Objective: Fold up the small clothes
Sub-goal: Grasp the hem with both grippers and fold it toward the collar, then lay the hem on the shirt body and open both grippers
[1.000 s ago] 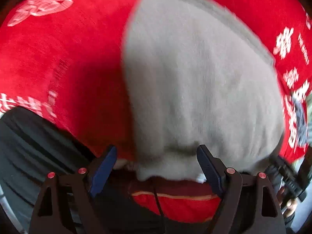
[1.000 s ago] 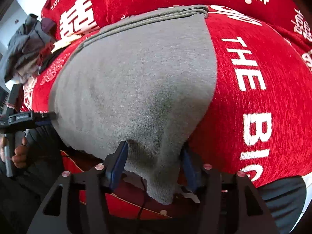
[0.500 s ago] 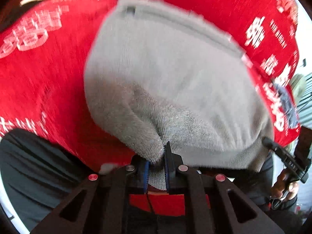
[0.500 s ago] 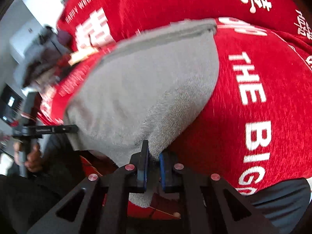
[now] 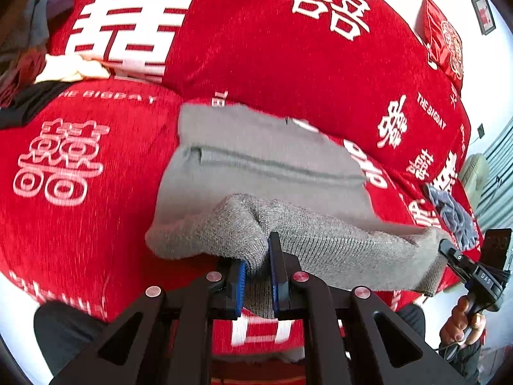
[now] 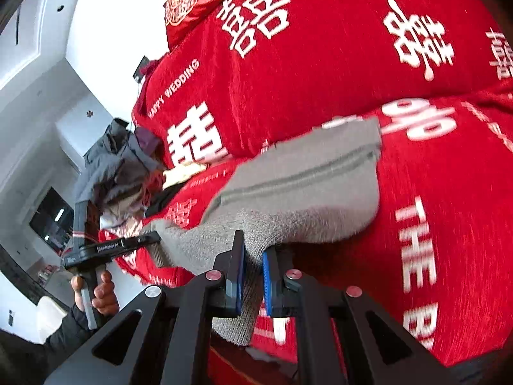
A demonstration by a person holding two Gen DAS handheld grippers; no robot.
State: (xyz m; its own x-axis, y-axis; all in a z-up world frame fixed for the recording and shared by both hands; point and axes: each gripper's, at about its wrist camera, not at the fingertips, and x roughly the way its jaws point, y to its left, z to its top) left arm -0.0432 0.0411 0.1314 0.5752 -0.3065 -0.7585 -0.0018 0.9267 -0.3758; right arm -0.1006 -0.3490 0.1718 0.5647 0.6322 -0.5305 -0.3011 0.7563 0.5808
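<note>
Both grippers, open around the hem a second ago, are now clamped on the near edge of the grey sweater [image 5: 266, 163]. The left gripper [image 5: 258, 269] and the right gripper [image 6: 253, 272] have lifted that edge off the red sofa cover [image 5: 89, 224], and more of the sofa back has come into view.

the right gripper [image 6: 251, 252] is closed on the near edge of the grey knit garment [image 6: 307, 192], lifted from the red cover [image 6: 433, 192]. the left gripper [image 6: 154, 240] pinches its other corner.
</note>
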